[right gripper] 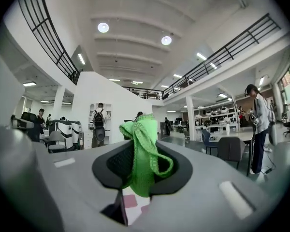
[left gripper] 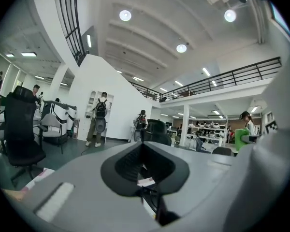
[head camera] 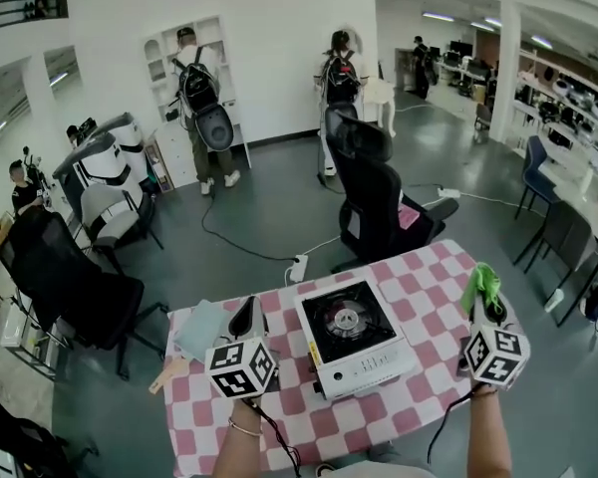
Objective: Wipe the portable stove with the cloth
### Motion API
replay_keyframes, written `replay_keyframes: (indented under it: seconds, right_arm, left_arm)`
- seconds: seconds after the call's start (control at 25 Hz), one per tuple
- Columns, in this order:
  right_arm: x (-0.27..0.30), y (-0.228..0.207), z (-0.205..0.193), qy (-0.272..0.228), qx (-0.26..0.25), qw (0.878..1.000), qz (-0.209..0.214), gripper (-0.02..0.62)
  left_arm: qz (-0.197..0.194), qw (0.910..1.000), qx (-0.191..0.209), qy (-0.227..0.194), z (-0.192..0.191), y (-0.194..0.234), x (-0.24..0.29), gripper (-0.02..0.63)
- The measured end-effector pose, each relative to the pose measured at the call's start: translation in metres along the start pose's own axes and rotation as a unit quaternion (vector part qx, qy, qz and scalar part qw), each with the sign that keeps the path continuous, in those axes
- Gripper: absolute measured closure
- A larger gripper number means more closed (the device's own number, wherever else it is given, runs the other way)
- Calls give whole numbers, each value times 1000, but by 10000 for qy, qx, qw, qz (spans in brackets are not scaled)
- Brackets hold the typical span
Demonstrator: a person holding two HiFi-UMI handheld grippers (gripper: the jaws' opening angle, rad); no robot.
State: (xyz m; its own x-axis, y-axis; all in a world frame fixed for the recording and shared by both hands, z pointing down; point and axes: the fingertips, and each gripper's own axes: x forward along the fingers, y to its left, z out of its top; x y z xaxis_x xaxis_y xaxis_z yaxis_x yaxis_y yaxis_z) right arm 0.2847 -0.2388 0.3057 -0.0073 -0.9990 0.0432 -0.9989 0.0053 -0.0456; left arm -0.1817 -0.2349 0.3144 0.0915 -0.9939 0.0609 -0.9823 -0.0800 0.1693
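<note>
1. Right gripper: I read the jaws as pinched on the green cloth. The cloth bunches above the tips and a fold hangs down between them.
2. That gripper sits over the right end of the checked table, to the right of the stove and clear of it.
3. Left gripper: jaws closed together, nothing between them. It is just left of the stove, not touching it.
4. Portable stove: mid-table, burner up, control panel toward me.
</note>
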Motion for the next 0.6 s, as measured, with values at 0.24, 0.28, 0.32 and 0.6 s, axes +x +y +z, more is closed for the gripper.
replay_keyframes:
  seconds: [0.24, 0.28, 0.32, 0.6]
  right_arm:
    - [1, 0, 4, -146, -139, 9997, -146, 512]
    - [3, 0, 5, -139, -163, 9997, -136, 512]
    - [3, 0, 6, -123, -213, 9996, -132, 512]
    - [9, 4, 2, 43, -357, 9992, -149, 512]
  left_arm:
    - [-165, 9992, 120, -337, 31, -12, 9, 606]
    - [-199, 9990, 139, -381, 35, -15, 10, 606]
    - [-234, 9988, 138, -409, 37, -17, 11, 606]
    - [-370, 9985, 59, -398, 37, -24, 18, 606]
